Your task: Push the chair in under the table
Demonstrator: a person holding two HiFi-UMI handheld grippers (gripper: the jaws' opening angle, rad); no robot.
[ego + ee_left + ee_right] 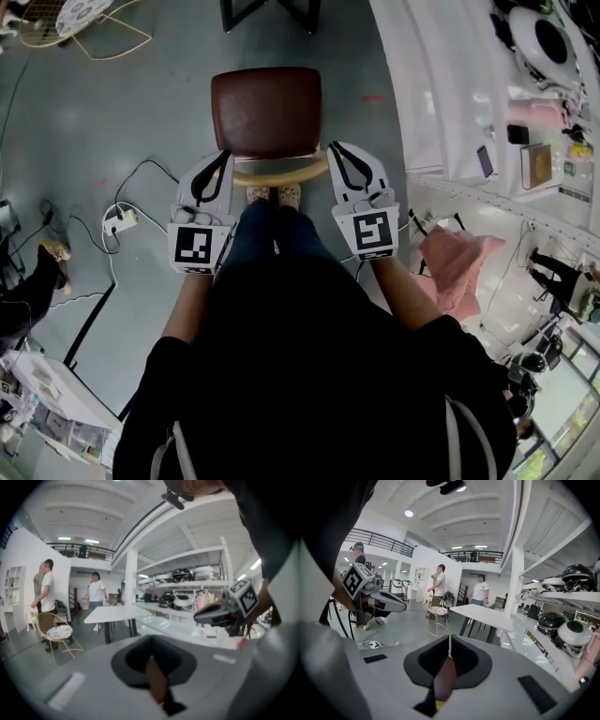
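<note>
Push apparently not begun: chair [267, 112] stands short of the table [117, 613], left hand-held gripper [223, 161] and right hand-held gripper [336, 152] both closed, empty, flanking its backrest [281, 172].

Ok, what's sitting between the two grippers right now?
In the head view, the chair's curved wooden backrest spans the gap between the left gripper and the right gripper; the person's shoes show right beside it.
</note>
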